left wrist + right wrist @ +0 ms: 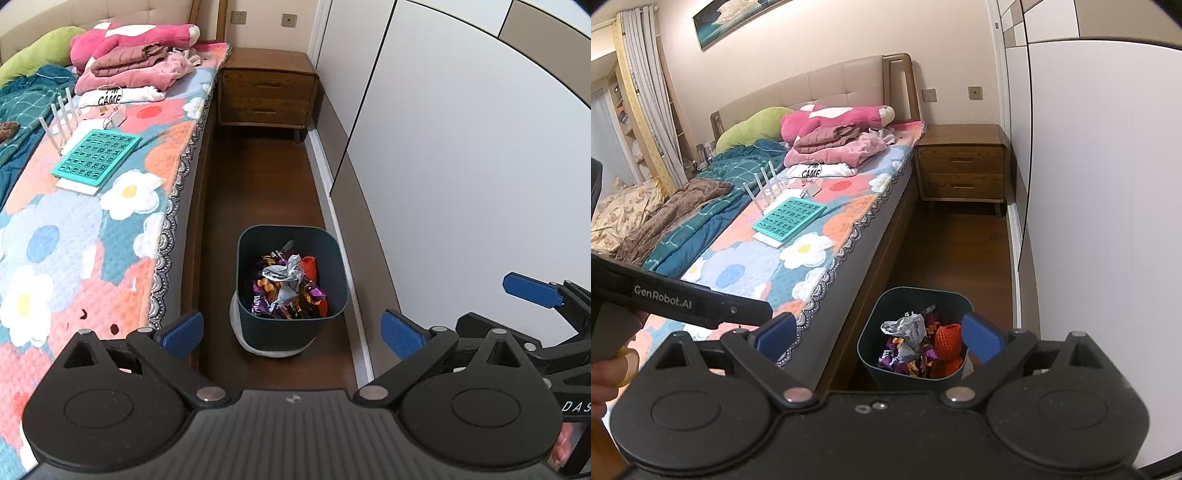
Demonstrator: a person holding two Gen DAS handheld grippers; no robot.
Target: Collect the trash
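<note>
A dark teal trash bin (291, 325) (877, 369) stands on the wooden floor between the bed and the white wardrobe. Crumpled wrappers (286, 284) (910, 336) and an orange foam net (947, 341) fill it. My left gripper (291, 334) hovers above the bin, open, with nothing between its blue pads. My right gripper (879, 334) is also open and empty, above and just short of the bin. In the left wrist view the right gripper's blue fingers (532, 290) show at the right edge. The left gripper's black body (683, 299) crosses the right wrist view at the left.
A bed with a flowered blanket (92, 221) (798, 251) lies on the left, holding a teal number board (98, 157) (790, 216), folded clothes (129, 66) and a white rack. A wooden nightstand (267, 92) (962, 166) stands at the far end. White wardrobe doors (461, 166) close the right side.
</note>
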